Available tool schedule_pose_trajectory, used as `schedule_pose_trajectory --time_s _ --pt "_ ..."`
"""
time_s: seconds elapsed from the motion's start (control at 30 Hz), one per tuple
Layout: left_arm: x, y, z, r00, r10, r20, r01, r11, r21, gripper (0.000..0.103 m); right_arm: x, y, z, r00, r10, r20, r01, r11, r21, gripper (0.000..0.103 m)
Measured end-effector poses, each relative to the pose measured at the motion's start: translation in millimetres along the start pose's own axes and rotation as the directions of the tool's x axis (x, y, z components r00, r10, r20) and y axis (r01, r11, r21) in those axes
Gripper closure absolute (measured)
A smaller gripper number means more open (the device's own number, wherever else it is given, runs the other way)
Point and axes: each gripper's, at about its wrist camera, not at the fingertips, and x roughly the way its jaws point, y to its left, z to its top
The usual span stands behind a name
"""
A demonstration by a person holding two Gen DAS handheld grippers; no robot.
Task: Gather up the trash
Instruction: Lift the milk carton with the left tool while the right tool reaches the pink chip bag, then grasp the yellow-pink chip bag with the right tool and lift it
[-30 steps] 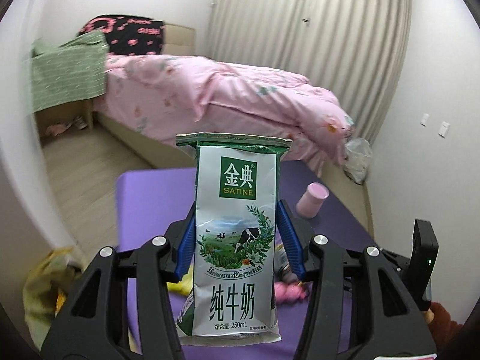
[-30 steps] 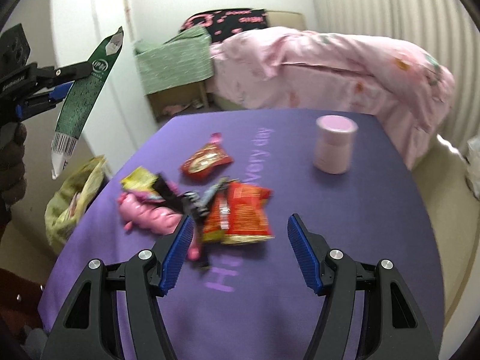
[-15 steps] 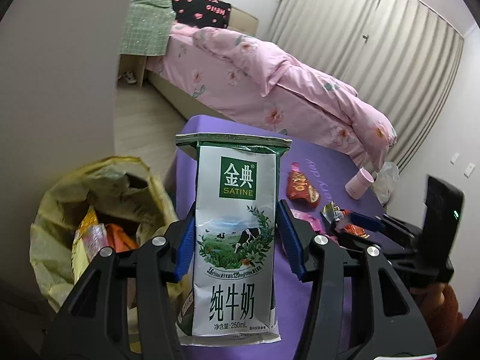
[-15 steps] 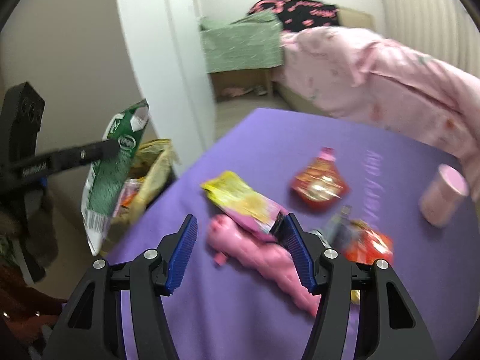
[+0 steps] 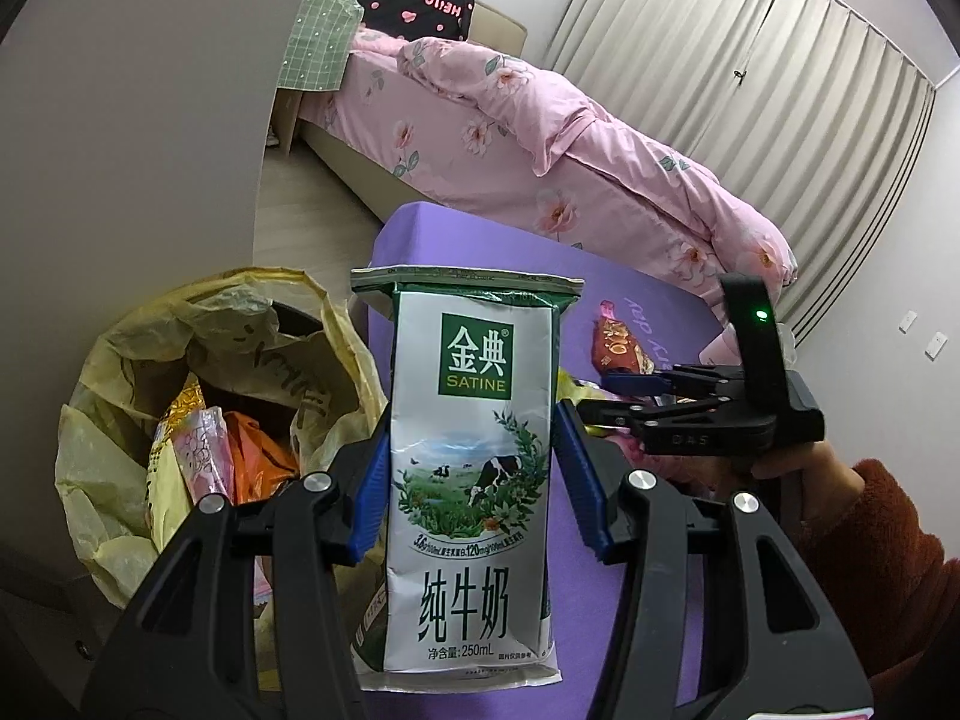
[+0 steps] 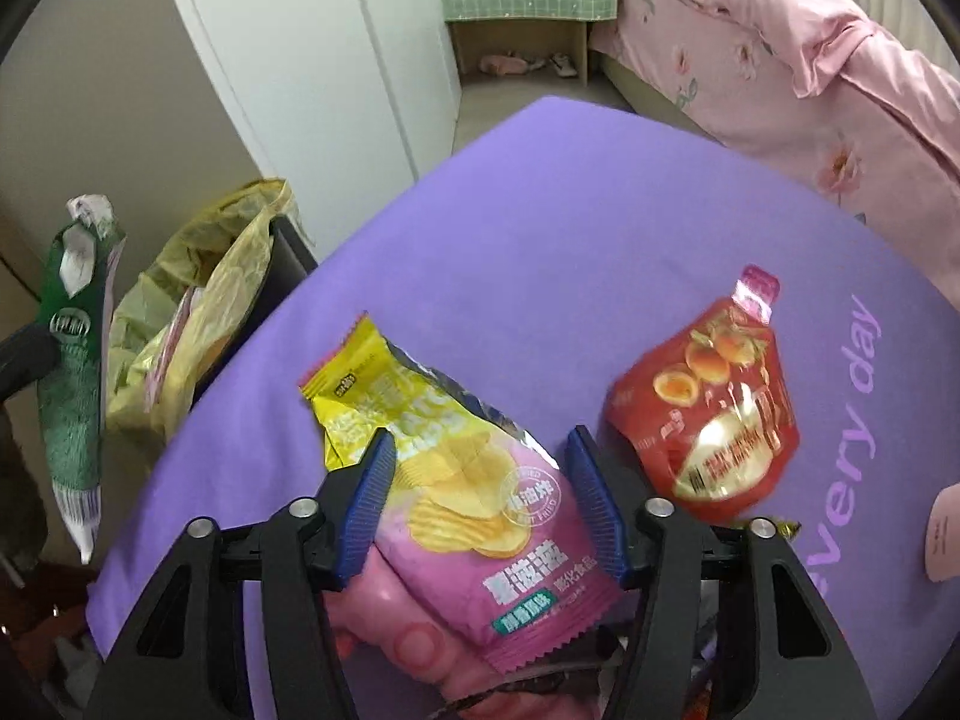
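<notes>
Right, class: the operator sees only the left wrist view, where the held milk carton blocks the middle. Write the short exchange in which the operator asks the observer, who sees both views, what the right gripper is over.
Operator: My milk carton hides the table's middle. What lies under the right gripper?
Observer: It straddles a yellow and pink chip bag. Its jaws are closing, with the bag between them.
Operator: Is anything beneath that bag?
Observer: Yes, a pink rubbery thing pokes out from under its near end.
</notes>
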Motion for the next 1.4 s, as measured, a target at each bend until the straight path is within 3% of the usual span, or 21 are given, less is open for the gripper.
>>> schedule_pose_trajectory --time_s 0.07,0.17,0.33,0.4,0.5,0.53,0.6,0.67,1.03,1.1,1.2,1.3,1.4 --pt "2 2 -1 1.0 -0.001 -0.007 0.001 1.0 -0.007 0.055 -5 -2 -8 0.999 -0.032 -0.004 0.032 0.999 -0.012 0.072" --pt "5 2 -2 1.0 -0.004 -0.015 0.004 1.0 -0.01 0.055 -13 -10 -21 0.997 -0.076 0.0 0.076 0.997 -0.005 0.083" --pt "8 -2 -2 1.0 -0.01 -0.023 0.01 1.0 -0.002 0.055 -31 -36 -40 0.971 -0.238 0.021 0.234 0.964 0.13 0.085" --pt "9 -5 -2 1.0 -0.012 -0.027 0.012 1.0 0.004 0.055 -40 -43 -47 0.975 -0.217 0.056 0.204 0.963 0.178 0.085" --pt "12 -7 -1 0.999 -0.012 -0.033 0.012 1.0 0.009 0.055 -51 -47 -52 0.989 -0.105 0.103 0.079 0.969 0.235 0.084" --pt "13 -8 -1 0.999 -0.013 -0.035 0.014 1.0 0.009 0.055 -54 -46 -52 0.99 -0.093 0.104 0.067 0.97 0.232 0.083" --pt "13 -9 -1 0.999 -0.016 -0.038 0.017 1.0 0.011 0.055 -58 -32 -49 0.99 -0.076 0.117 0.054 0.983 0.174 0.072" --pt "15 -10 -1 0.999 -0.018 -0.042 0.019 1.0 0.015 0.055 -56 -19 -45 0.991 -0.059 0.117 0.046 0.993 0.113 0.05" --pt "14 -5 -2 0.999 -0.016 -0.047 0.016 1.0 0.004 0.055 -26 -25 -39 1.0 -0.001 0.015 -0.001 0.991 0.133 0.046" --pt "13 -3 -2 0.999 -0.017 -0.049 0.017 1.0 -0.001 0.055 -28 -19 -42 1.0 0.005 0.008 -0.006 0.993 0.115 0.051" --pt "13 -4 -2 0.999 -0.017 -0.049 0.017 1.0 -0.001 0.055 -33 -6 -48 1.0 0.002 0.014 -0.003 0.997 0.071 0.081" --pt "10 -7 -1 0.999 -0.019 -0.041 0.02 1.0 0.008 0.055 -40 6 -56 0.998 -0.053 0.026 0.053 0.998 0.033 0.095" --pt "5 -11 1 0.999 -0.021 -0.026 0.021 1.0 0.022 0.055 -57 6 -63 0.996 -0.04 0.076 0.035 0.997 0.064 0.099"
